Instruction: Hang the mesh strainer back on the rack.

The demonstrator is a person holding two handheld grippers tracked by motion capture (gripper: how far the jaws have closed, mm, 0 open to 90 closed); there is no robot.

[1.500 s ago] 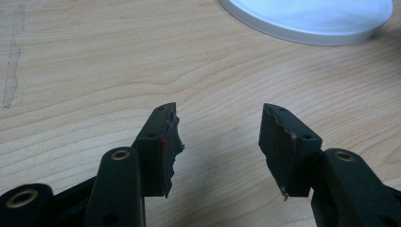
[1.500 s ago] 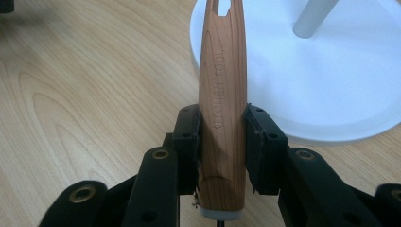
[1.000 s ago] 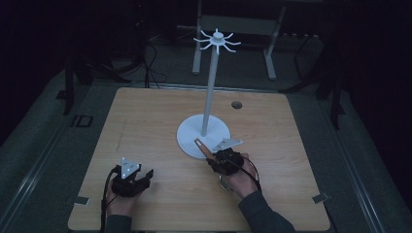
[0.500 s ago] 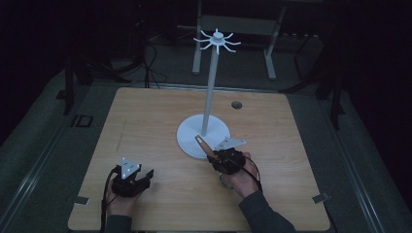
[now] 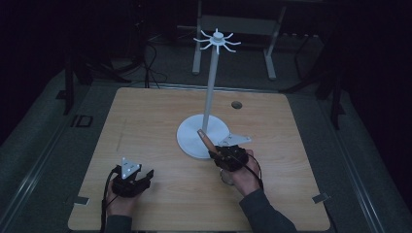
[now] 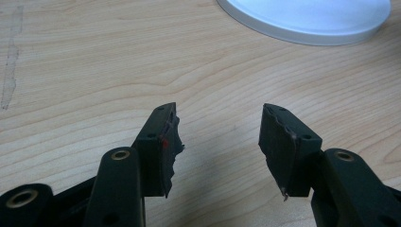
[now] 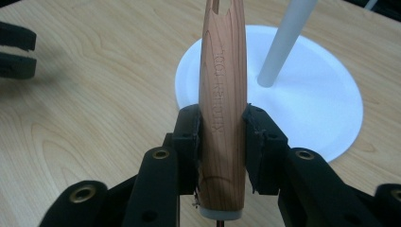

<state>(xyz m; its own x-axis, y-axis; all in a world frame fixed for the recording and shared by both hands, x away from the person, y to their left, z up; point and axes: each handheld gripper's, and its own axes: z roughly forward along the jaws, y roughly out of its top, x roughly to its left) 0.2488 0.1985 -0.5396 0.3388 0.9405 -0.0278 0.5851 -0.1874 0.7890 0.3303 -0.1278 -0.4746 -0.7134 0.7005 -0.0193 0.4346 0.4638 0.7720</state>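
My right gripper [image 7: 222, 127] [image 5: 219, 154] is shut on the wooden handle [image 7: 223, 99] [image 5: 204, 140] of a kitchen tool, which points up and left over the white round base [image 5: 189, 138] [image 7: 321, 104] of a tall white stand [image 5: 212, 82]. The stand's pole [image 7: 283, 40] rises to a crown of short hooks [image 5: 217, 41]. My left gripper [image 6: 217, 142] [image 5: 141, 177] rests low at the table's front left, open, with bare wood between its fingers. The base's rim [image 6: 302, 21] lies beyond it.
The wooden table [image 5: 145, 121] has a small round hole [image 5: 236, 104] near its far edge. The left gripper [image 7: 16, 49] lies at the far left of the right gripper view. Dark floor, cables and metal legs surround the table.
The right hand and the wooden handle have shifted only slightly. The left gripper has kept still.
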